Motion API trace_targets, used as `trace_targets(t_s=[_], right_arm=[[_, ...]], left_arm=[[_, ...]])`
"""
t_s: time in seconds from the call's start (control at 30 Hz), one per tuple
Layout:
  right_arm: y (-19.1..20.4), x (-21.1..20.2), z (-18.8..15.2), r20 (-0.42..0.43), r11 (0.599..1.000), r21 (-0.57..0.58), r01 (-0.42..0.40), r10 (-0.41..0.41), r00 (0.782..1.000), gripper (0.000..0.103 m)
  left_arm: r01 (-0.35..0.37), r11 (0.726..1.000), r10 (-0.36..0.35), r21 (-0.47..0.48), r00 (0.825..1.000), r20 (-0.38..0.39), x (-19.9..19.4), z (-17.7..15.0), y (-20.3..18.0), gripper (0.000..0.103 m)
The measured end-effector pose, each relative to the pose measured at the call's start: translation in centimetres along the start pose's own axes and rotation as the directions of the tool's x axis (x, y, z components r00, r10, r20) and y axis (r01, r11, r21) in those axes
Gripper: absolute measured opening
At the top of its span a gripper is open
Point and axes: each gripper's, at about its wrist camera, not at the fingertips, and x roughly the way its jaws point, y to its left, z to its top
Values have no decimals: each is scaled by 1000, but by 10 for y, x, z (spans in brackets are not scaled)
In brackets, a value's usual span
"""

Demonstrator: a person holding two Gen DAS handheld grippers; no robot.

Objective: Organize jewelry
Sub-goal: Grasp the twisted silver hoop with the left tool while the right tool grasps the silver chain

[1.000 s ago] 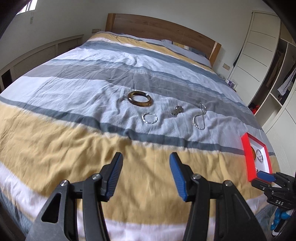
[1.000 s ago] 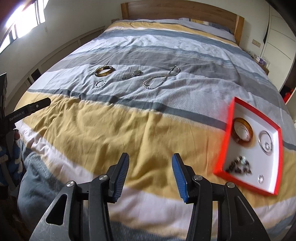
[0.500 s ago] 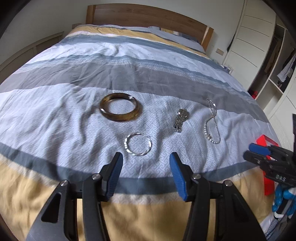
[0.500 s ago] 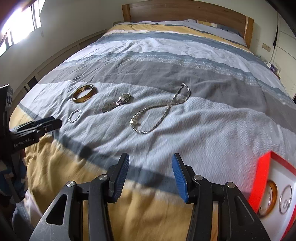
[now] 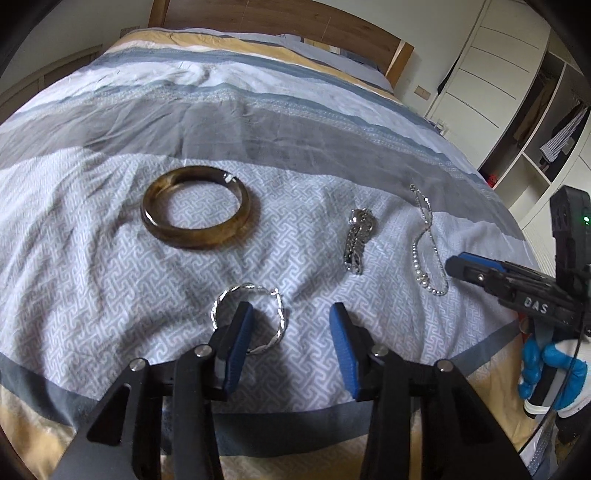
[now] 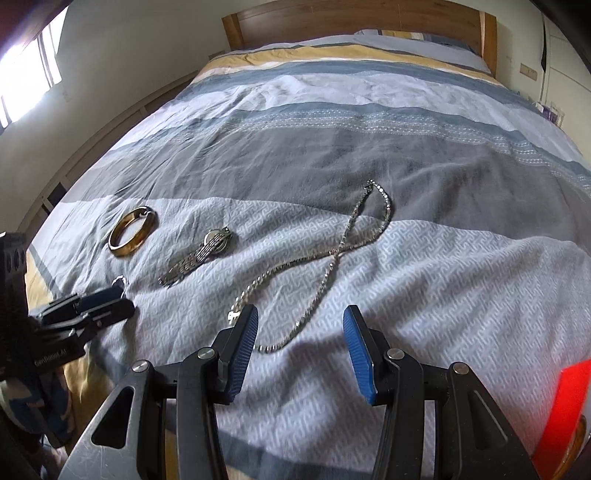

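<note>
Four pieces lie on the striped bedspread: a brown bangle (image 5: 195, 206) (image 6: 132, 230), a twisted silver bracelet (image 5: 275, 317), a silver watch (image 5: 357, 240) (image 6: 199, 256) and a silver necklace (image 5: 424, 243) (image 6: 332, 258). My left gripper (image 5: 290, 332) is open just above the silver bracelet, whose left side is hidden behind the left finger (image 5: 236, 339). My right gripper (image 6: 299, 339) is open over the near end of the necklace. The left gripper also shows at the left of the right wrist view (image 6: 107, 302), the right gripper at the right of the left wrist view (image 5: 458, 266).
A corner of the red jewelry tray (image 6: 565, 413) shows at the lower right, with an amber bangle (image 6: 578, 439) in it. The wooden headboard (image 5: 295, 22) and white wardrobe (image 5: 498, 66) are beyond the bed.
Both grippers have moved forward and down toward the jewelry. The left one now reaches the silver bracelet, the right one the necklace's near end. The tray has slid almost out of view.
</note>
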Motion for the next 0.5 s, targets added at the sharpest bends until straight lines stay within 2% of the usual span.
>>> trace_targets(t_s=[0.17, 0.33, 0.5], right_arm=[[-2, 26, 11, -17, 999, 38, -28, 29, 999, 49], [-5, 40, 15, -1, 993, 104, -60, 61, 998, 58], [-1, 47, 20, 28, 989, 120, -83, 80, 996, 59]], left_arm=[[36, 999, -36, -16, 999, -5, 3, -5, 9, 29], [27, 1000, -27, 8, 1000, -5, 7, -8, 5, 29], [24, 999, -24, 22, 1000, 3, 9, -9, 2, 27]])
